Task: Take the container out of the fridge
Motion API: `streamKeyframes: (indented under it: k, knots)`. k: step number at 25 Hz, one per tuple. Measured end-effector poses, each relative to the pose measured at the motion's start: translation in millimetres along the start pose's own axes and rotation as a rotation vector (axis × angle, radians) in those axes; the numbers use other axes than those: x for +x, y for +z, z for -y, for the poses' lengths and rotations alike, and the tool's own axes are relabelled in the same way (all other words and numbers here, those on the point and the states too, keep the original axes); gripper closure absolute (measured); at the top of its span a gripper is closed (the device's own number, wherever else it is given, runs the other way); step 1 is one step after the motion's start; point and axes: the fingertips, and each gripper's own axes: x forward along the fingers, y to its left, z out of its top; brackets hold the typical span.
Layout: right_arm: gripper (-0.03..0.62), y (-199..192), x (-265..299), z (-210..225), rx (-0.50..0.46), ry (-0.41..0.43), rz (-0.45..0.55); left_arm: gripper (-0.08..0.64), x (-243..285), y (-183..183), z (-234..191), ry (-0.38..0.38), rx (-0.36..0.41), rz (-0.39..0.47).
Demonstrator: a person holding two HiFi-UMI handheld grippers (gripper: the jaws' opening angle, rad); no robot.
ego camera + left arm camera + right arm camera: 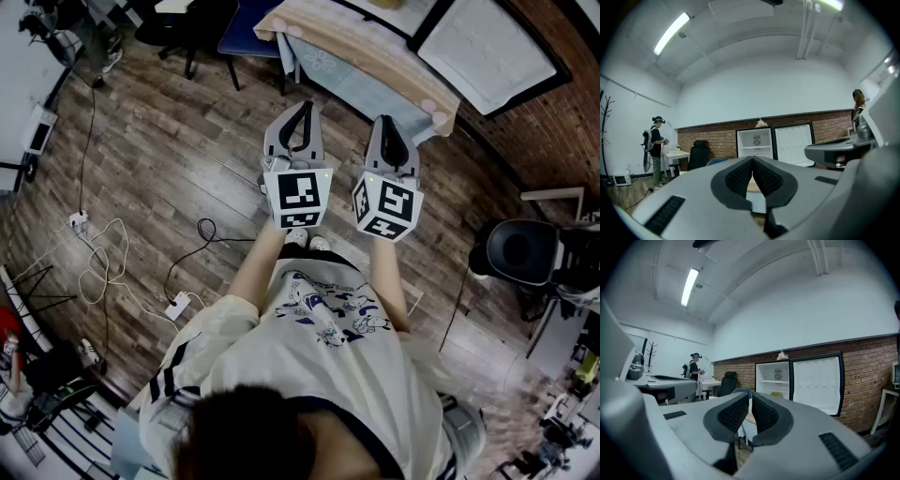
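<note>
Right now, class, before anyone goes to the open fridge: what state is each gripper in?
Left gripper: closed, jaws together, holding nothing.
Right gripper: closed, jaws together, holding nothing.

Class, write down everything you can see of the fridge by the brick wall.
The fridge is small, dark-framed and white inside, and stands against the brick wall. Its door is swung wide open to the right, with the white inner lining facing the room. Inside are a shelf and, below it, a yellowish item. A pale object sits on top.
</note>
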Motion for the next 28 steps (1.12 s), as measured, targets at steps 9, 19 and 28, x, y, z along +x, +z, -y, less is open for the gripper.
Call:
streamKeyframes:
  k: [9, 19, 28]
  knots:
    - [0.548, -1.2, 3.6, -6.1, 0.005, -0.013, -0.004, 0.543, 2.2, -0.7, -10.9, -0.008, 0.001, 0.001]
    - [0.546, 0.4, 13.9, -14.8, 0.019, -0.041, 0.014, 0.543, 10.4, -1.8, -23.9, -0.038, 0.005, 0.018]
    - [0.546, -8.2, 21.9, -22.6, 0.019, -0.052, -0.006, 0.543, 20.0, -11.7, -28.6, -0.062, -0.004, 0.001]
